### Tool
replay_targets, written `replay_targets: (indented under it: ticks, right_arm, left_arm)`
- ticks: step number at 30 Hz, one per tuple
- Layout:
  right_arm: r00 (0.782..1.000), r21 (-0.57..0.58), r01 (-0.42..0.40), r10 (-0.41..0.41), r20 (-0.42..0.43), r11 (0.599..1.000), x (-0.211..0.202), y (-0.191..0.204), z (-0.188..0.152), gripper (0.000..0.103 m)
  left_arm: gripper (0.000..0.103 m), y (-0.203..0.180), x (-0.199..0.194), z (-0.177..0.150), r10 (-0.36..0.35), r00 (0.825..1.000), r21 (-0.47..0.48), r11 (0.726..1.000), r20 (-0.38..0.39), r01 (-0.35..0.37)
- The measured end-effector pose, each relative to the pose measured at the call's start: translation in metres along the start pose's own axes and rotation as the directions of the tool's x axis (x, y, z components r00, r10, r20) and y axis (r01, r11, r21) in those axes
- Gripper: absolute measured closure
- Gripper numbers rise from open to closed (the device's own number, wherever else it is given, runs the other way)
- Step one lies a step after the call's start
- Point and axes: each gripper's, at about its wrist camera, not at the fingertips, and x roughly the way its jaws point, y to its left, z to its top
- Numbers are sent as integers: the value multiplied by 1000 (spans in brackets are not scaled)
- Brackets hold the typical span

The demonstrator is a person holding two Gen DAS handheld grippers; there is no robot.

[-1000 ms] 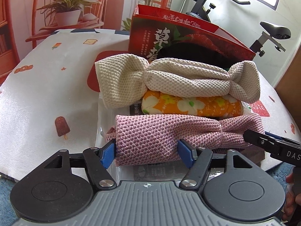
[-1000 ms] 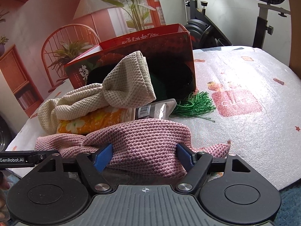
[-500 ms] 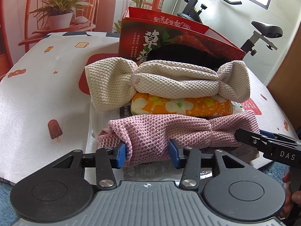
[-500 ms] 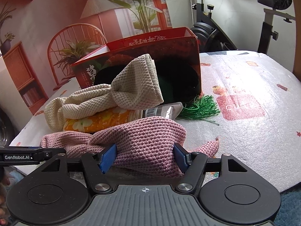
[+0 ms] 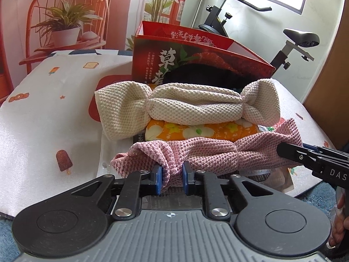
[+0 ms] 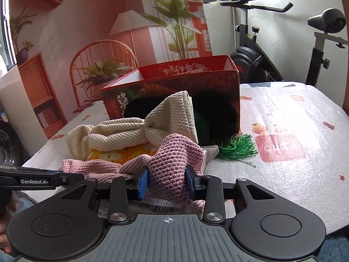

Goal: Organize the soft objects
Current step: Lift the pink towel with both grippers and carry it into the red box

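Observation:
A pink knitted cloth (image 5: 213, 152) lies rolled along the table's near edge. My left gripper (image 5: 172, 180) is shut on its left end. My right gripper (image 6: 166, 182) is shut on its right end (image 6: 174, 159), which is bunched up between the blue pads. Behind it lie an orange flowered roll (image 5: 200, 128) and, on top of that, a cream knitted cloth (image 5: 192, 107) tied like a sweet. The cream cloth (image 6: 130, 133) and the orange roll (image 6: 113, 154) also show in the right wrist view.
A red cardboard box (image 5: 196, 63) with a dark opening stands behind the pile. A green tassel (image 6: 237, 148) lies by the box on the white patterned table cover (image 6: 283, 131). Printed packets (image 5: 139, 138) lie under the cloths. An exercise bike (image 6: 261, 61) stands beyond the table.
Both grippers have closed from wide open onto the ends of the pink cloth, pinching and bunching it. The cloth's right end has lifted a little.

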Motion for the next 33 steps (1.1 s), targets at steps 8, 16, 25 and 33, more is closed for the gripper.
replay_targets:
  ticks: [8, 16, 25, 33]
  right_arm:
    - [999, 3, -15, 15, 36, 1000, -10, -1, 1, 77]
    - [995, 9, -31, 30, 90, 999, -21, -2, 9, 79]
    - [977, 8, -78, 75, 200, 997, -31, -9, 74, 79]
    - [973, 58, -99, 84, 216, 993, -3, -43, 148, 79]
  left_arm:
    - [85, 0, -17, 4, 10, 996, -8, 1000, 89, -9]
    - [85, -10, -33, 11, 7, 986, 42, 999, 165, -15]
    - [85, -15, -48, 86, -62, 965, 20, 998, 253, 59]
    - [85, -30, -25, 149, -89, 954, 46, 996, 288, 79]
